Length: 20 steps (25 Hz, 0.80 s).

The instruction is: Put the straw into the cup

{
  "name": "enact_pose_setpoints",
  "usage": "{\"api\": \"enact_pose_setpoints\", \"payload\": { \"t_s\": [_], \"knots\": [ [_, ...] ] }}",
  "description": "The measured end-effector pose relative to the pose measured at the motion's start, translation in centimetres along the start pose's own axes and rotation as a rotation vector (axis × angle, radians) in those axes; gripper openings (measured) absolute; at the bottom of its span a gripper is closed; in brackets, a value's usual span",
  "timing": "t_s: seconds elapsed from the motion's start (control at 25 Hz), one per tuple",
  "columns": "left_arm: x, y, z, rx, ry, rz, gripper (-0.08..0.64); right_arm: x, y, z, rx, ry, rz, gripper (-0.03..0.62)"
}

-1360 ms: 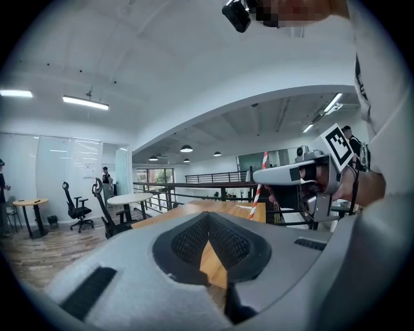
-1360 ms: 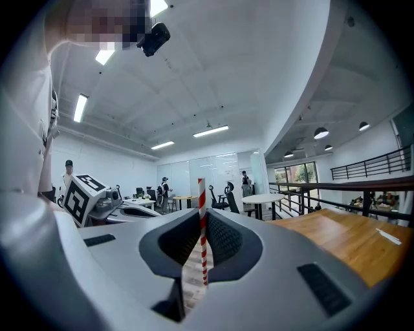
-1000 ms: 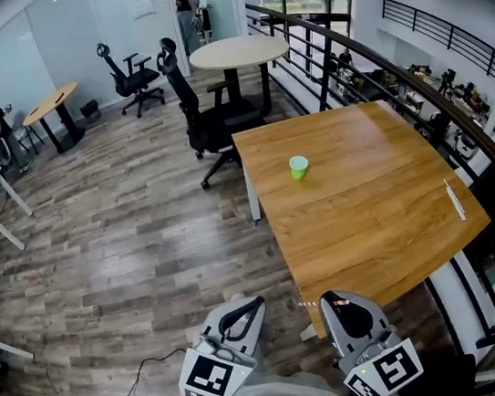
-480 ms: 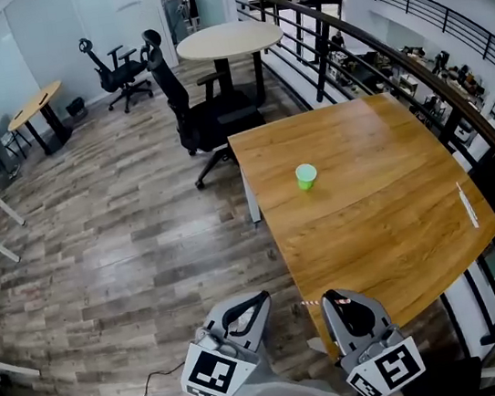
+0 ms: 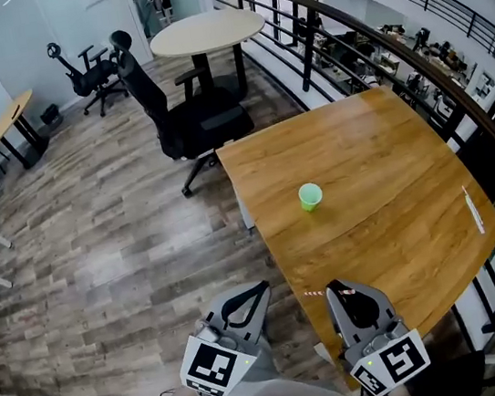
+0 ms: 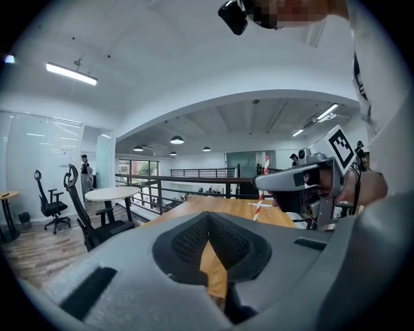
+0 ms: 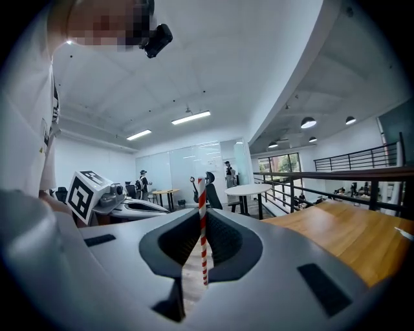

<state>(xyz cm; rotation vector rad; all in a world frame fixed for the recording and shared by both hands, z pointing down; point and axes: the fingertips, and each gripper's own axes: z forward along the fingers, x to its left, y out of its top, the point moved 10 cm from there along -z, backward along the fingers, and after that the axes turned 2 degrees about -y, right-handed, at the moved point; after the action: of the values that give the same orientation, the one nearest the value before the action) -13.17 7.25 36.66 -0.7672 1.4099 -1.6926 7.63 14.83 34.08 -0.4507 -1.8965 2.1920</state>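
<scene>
No words, numbers or brand names are legible anywhere. The only print is black-and-white square markers, on the left gripper and the right gripper.

Straw mostly hidden by right gripper in head view, thin white thing on table — too small to be named.

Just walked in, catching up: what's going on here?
A person holds a gripper in each hand. The right gripper is shut on an upright red-and-white striped straw. The left gripper is shut on nothing. The green cup stands on the wooden table, ahead of both grippers, with no straw in it yet.
</scene>
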Motion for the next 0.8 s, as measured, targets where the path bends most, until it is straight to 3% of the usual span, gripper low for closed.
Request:
{"api": "enact_pose_setpoints", "payload": {
  "t_s": [0.4,0.56,0.8],
  "knots": [
    [12.7,1.3,6.6,0.002,-0.123,0.019,0.012,-3.2,2.7,11.6,0.013,-0.148,0.007,0.034],
    [15.8,1.9,8.6,0.006,-0.172,-0.005,0.012,-4.4,3.6,14.3,0.013,-0.217,0.003,0.034],
    [19.0,2.0,11.4,-0.001,-0.231,0.032,0.012,-5.8,4.4,16.7,0.005,-0.294,0.002,0.034]
  ]
}}
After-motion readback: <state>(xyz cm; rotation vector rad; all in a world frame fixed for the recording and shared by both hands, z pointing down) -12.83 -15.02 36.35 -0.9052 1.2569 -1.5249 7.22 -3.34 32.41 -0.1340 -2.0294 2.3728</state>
